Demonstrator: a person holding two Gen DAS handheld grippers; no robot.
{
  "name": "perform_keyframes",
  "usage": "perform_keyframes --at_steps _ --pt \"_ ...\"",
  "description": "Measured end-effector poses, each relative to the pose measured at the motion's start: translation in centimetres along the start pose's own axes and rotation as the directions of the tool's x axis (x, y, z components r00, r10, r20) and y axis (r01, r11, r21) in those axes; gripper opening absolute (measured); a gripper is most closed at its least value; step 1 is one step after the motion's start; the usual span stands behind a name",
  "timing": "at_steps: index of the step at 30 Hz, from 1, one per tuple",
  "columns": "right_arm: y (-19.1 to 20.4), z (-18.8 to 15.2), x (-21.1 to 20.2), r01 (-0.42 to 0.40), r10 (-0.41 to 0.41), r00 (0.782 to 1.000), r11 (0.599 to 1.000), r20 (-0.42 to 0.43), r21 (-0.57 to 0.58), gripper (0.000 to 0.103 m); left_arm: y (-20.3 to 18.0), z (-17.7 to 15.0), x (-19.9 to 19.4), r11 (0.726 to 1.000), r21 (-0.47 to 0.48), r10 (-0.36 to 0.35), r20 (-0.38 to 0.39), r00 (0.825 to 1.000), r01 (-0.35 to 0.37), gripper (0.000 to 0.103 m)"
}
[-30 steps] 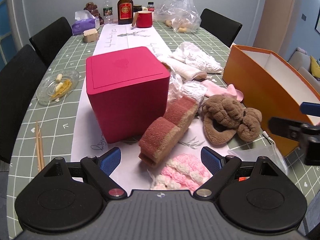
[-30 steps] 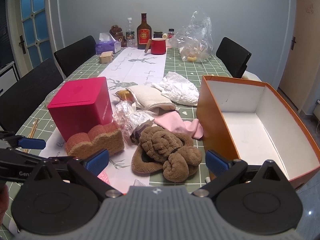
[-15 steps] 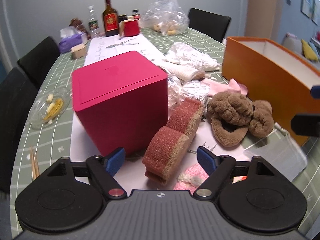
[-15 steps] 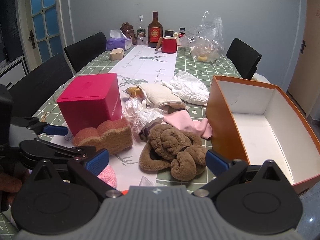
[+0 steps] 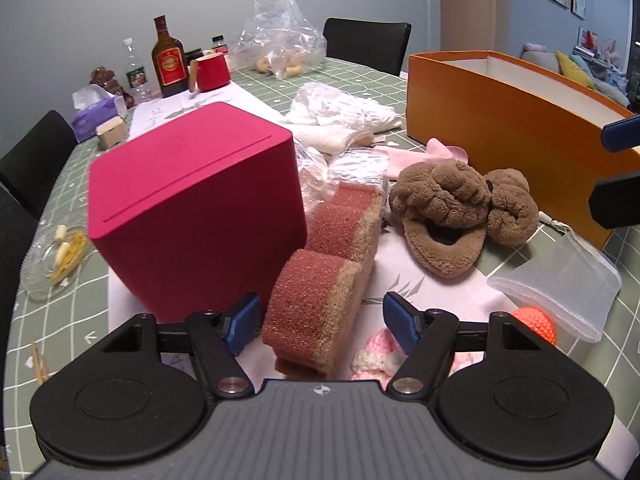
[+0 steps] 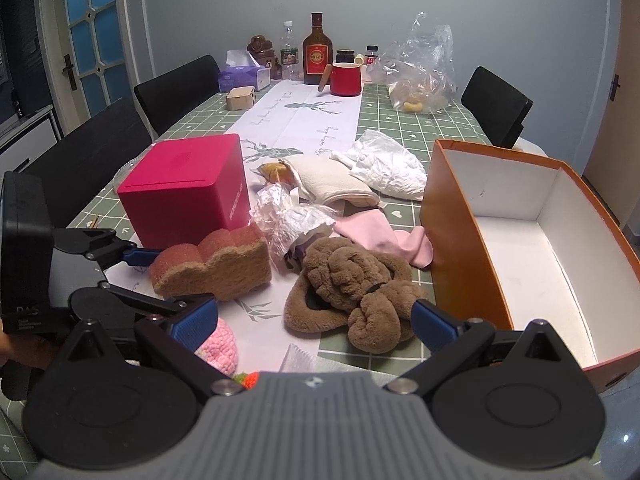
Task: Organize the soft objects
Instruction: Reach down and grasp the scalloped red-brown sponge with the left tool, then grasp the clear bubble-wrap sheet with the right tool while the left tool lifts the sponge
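Currently the left hand-held gripper (image 5: 320, 316) is standing with its jaws apart around the near end of the sponge (image 5: 328, 264), which is lying on the bench (image 5: 56, 320) against the red box (image 5: 196, 204). Judged light, springy and rough, the sponge is best pinched across its narrow width. The right hand-held gripper (image 6: 314, 320) is hanging apart and empty just before the brown plush slipper (image 6: 352, 284). To its right, the orange box (image 6: 460, 240) is showing nothing inside.

Rough scouring sponge (image 5: 328, 276), fluffy brown plush slippers (image 6: 352, 284), smooth matt red box (image 5: 192, 196), crinkled glossy plastic wrap (image 6: 288, 216)
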State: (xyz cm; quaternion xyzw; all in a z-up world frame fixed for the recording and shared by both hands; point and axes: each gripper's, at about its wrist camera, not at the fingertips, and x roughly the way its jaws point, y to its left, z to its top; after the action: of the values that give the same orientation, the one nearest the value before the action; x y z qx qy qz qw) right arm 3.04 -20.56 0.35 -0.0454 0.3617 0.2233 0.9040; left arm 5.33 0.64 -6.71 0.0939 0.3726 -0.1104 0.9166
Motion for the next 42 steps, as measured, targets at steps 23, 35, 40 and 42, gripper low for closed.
perform_keyframes --at_steps 23,35,40,42 --pt "-1.5 -0.8 2.3 -0.029 0.026 0.999 0.998 -0.046 -0.056 0.1 0.7 1.0 -0.1 0.998 -0.054 -0.031 -0.008 1.0 0.03 0.038" --pt "-1.5 -2.5 2.8 -0.219 0.175 0.974 0.885 -0.143 -0.41 0.1 1.0 1.9 -3.3 0.995 -0.082 -0.063 0.025 0.998 0.065 0.037" --pt "-1.2 -4.0 3.8 -0.26 0.169 0.959 0.845 -0.227 -0.468 0.1 1.4 2.0 -4.7 0.992 -0.105 -0.073 0.029 0.997 0.076 0.037" --pt "-1.1 -4.4 4.2 -0.277 0.168 0.951 0.834 -0.259 -0.476 0.1 1.5 2.0 -5.3 0.991 -0.108 -0.077 0.032 0.997 0.08 0.037"
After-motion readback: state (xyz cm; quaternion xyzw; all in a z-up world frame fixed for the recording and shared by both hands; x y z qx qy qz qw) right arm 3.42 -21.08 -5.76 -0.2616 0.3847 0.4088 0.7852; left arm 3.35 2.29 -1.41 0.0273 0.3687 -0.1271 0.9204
